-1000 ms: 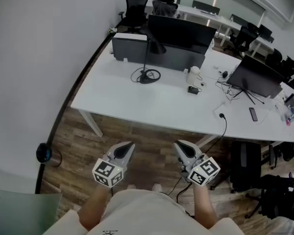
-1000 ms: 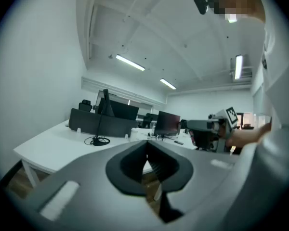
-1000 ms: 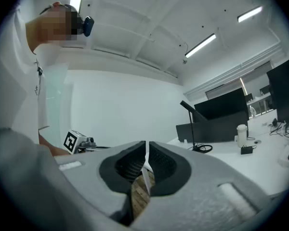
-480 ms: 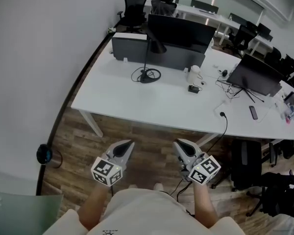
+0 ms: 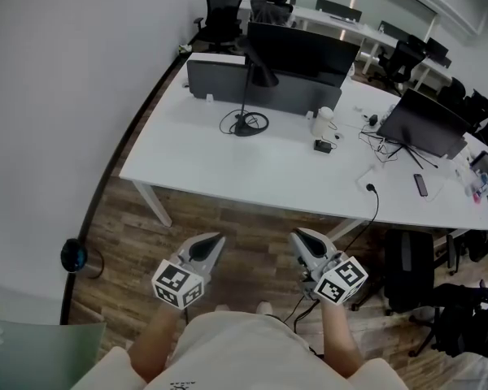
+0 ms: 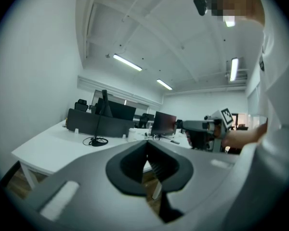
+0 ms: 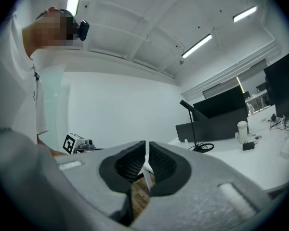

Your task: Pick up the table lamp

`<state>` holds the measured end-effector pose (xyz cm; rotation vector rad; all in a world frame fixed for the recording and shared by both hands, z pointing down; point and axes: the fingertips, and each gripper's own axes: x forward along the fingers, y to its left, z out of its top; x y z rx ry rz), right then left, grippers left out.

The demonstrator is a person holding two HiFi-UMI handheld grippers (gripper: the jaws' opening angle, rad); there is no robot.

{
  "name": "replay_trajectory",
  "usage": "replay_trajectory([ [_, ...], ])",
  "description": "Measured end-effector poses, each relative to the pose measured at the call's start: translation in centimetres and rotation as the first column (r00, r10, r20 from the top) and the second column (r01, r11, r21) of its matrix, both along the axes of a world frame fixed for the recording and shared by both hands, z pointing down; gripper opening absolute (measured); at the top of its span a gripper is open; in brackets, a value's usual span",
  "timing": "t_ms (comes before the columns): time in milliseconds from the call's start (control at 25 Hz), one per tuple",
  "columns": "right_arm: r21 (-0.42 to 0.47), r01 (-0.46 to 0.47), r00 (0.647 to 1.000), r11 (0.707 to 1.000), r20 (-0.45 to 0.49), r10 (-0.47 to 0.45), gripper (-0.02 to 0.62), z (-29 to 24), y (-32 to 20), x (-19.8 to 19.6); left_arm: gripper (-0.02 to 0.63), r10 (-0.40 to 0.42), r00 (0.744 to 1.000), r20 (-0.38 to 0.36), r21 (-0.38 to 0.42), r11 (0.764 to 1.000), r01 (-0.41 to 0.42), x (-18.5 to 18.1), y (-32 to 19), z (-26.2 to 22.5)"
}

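Left tongs [image 5: 214, 242] and right tongs [image 5: 299, 238] clenched, empty. Lamp [image 5: 244, 125] far ahead: likely light, stiff, tippy (thin stem); grip stem low.

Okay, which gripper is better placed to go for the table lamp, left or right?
Left, narrowly. The table lamp stands toward the left of the white table, slightly nearer the left gripper than the right gripper. Both are shut, empty and short of the table.
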<state>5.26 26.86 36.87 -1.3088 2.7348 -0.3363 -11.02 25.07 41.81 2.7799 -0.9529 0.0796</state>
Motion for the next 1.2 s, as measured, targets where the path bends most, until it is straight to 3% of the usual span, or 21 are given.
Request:
replay_trajectory([
  [1200,0.000,0.056,0.997,0.998,-0.048,-0.056,0.023,0.4,2.7,-7.9,-0.005,-0.028,0.999,-0.026,-0.015,1.000,0.027,-8.5,4.0,1.5],
])
